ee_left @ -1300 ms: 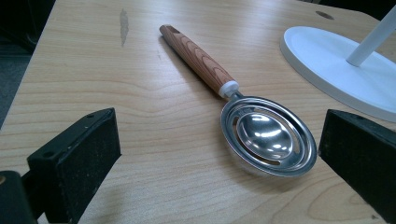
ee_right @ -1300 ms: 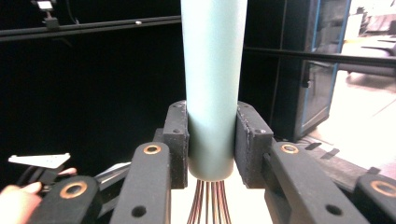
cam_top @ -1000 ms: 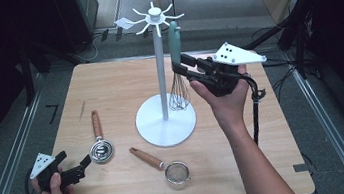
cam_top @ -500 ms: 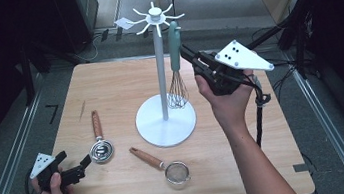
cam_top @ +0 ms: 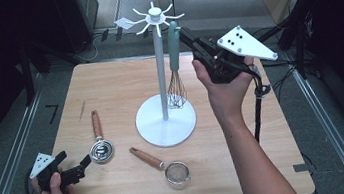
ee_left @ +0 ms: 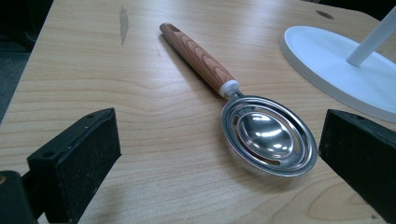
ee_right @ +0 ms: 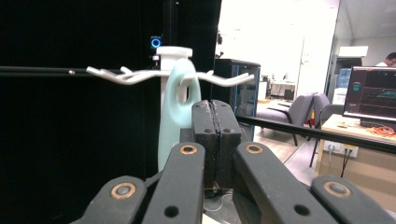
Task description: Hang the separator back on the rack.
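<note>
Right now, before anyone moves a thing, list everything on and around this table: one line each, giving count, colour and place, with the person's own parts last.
Table: one, light wood, centre of the high view.
Hook stand: one, white, round base mid-table, radial hooks on top.
Whisk: one, pale teal handle with wire head, hanging on a hook beside the stand's pole.
Slotted spoon: one, wooden handle and steel bowl, lying on the table left of the stand.
Small strainer: one, wooden handle and metal mesh, lying near the front edge.
Left gripper: one, black, jaws open, low at the front left corner near the spoon.
Right gripper: one, black, jaws shut with nothing between them, raised beside the whisk handle.
</note>
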Action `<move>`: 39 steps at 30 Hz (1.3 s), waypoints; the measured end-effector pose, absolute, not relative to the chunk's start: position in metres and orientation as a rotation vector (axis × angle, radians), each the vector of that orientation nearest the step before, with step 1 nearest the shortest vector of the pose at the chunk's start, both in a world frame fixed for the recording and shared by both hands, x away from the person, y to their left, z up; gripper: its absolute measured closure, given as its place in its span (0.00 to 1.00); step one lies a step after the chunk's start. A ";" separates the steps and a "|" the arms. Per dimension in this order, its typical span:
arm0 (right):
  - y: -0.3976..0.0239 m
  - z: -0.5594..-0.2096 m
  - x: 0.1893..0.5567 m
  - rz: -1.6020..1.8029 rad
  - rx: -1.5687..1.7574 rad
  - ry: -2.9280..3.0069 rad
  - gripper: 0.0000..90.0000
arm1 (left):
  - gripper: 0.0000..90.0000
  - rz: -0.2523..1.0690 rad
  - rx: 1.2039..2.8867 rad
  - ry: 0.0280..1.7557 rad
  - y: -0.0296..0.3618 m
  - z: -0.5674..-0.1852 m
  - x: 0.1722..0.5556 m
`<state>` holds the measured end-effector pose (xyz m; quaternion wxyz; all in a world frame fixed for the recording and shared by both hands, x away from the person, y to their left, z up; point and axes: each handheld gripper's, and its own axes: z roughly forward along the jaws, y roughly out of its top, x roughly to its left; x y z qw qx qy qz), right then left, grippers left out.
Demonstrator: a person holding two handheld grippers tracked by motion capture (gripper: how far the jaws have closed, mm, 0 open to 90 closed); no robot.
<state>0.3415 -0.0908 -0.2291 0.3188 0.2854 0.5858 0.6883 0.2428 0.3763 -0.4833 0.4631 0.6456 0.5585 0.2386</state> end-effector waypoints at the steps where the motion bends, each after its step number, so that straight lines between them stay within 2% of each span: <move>1: -0.091 -0.228 0.342 1.815 0.751 1.534 1.00 | 0.00 0.587 1.587 1.373 0.376 -0.483 0.243; 22: -0.080 -0.223 0.327 1.826 0.652 1.584 1.00 | 0.00 0.586 1.593 1.369 0.376 -0.483 0.243; 39: -0.091 -0.228 0.368 1.776 0.821 1.562 1.00 | 0.00 0.584 1.590 1.370 0.376 -0.483 0.243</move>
